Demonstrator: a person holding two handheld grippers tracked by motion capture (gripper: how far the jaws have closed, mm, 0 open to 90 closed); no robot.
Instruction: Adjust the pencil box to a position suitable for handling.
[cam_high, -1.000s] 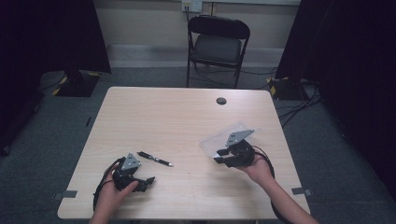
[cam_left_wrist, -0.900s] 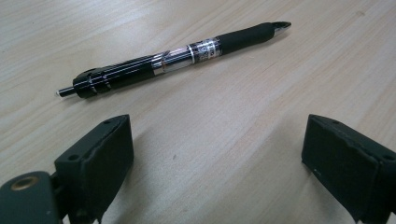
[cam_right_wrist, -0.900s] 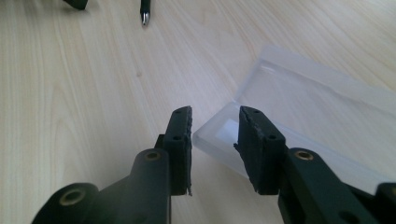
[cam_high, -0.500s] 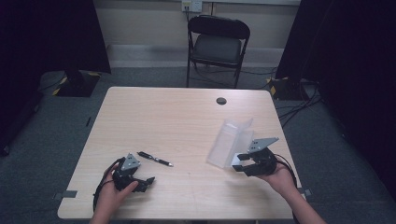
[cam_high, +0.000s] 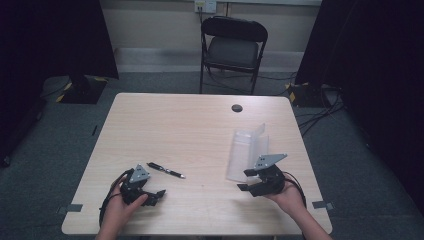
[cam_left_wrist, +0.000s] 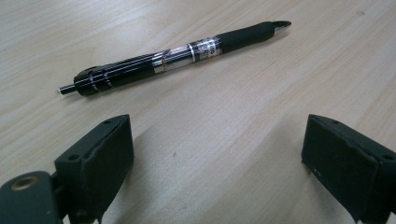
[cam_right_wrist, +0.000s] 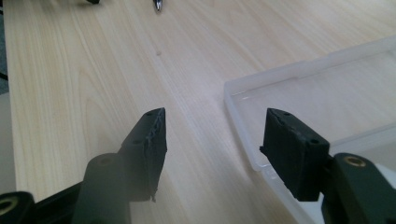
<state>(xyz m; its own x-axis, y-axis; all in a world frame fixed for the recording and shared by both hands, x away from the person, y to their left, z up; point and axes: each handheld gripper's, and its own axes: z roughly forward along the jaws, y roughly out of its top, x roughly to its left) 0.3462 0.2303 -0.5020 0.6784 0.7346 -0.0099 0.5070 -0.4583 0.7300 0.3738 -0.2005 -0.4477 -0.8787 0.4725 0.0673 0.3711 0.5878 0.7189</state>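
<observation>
The fingers (cam_left_wrist: 100, 161) of the left gripper (cam_high: 150, 192) are standing wide apart over bare wood, gripping nothing. In the left gripper view a black pen (cam_left_wrist: 173, 53) is lying flat on the tabletop (cam_high: 190, 130) just beyond them, its tip pointing to the upper right of that view and its clicker end to the left; the fingers are not touching it. In the high view the pen (cam_high: 166, 170) is resting near the front left part of the tabletop, just beside the left gripper, which a hand (cam_high: 119, 212) is holding close to the front edge.

The right gripper (cam_high: 248, 183) is also sitting with its fingers (cam_right_wrist: 292, 149) parted and nothing between them. In the right gripper view one finger is hovering over the near corner of a clear plastic case (cam_right_wrist: 327, 93), the other over bare wood beside it; whether the finger is touching the rim cannot be told. In the high view the clear plastic case (cam_high: 245, 152) is lying open at the right side of the tabletop, its lid raised at the far end, right beside the right gripper. The pen and the case are lying well apart.
</observation>
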